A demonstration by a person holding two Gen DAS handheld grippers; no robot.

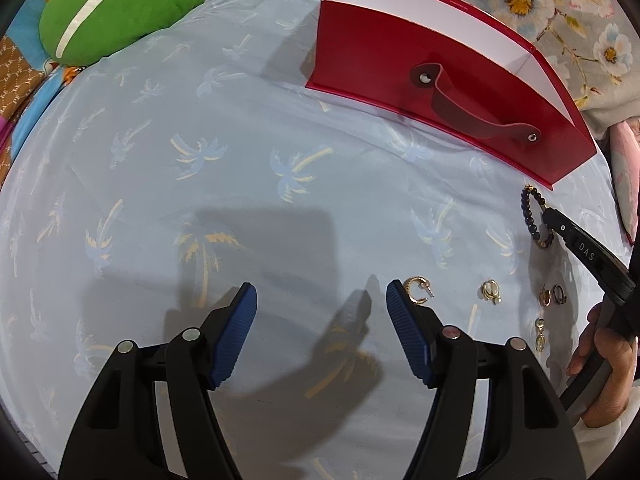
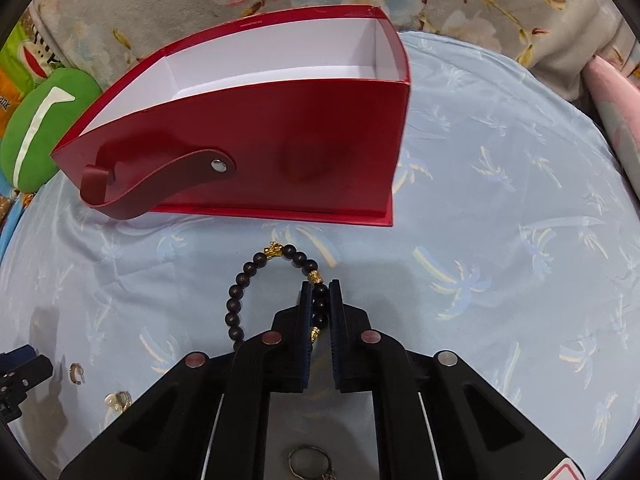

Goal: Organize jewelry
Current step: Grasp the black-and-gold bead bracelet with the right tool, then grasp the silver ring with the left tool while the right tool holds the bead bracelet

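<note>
A red open box [image 1: 400,60] with a white inside and a strap handle stands on the pale blue palm-print cloth; it also shows in the right wrist view [image 2: 320,140]. My right gripper [image 2: 320,292] is shut on a dark bead bracelet [image 2: 244,276] with gold beads, in front of the box. In the left wrist view that bracelet [image 1: 530,216] lies at the far right with the right gripper [image 1: 554,216] on it. My left gripper [image 1: 322,300] is open and empty, its right finger beside a gold hoop earring [image 1: 418,290].
More small earrings [image 1: 491,291] and rings [image 1: 554,295] lie on the cloth right of the left gripper. A ring [image 2: 308,462] lies under the right gripper. A green cushion [image 1: 120,4] sits at the back left. A floral blanket [image 2: 200,0] lies behind the box.
</note>
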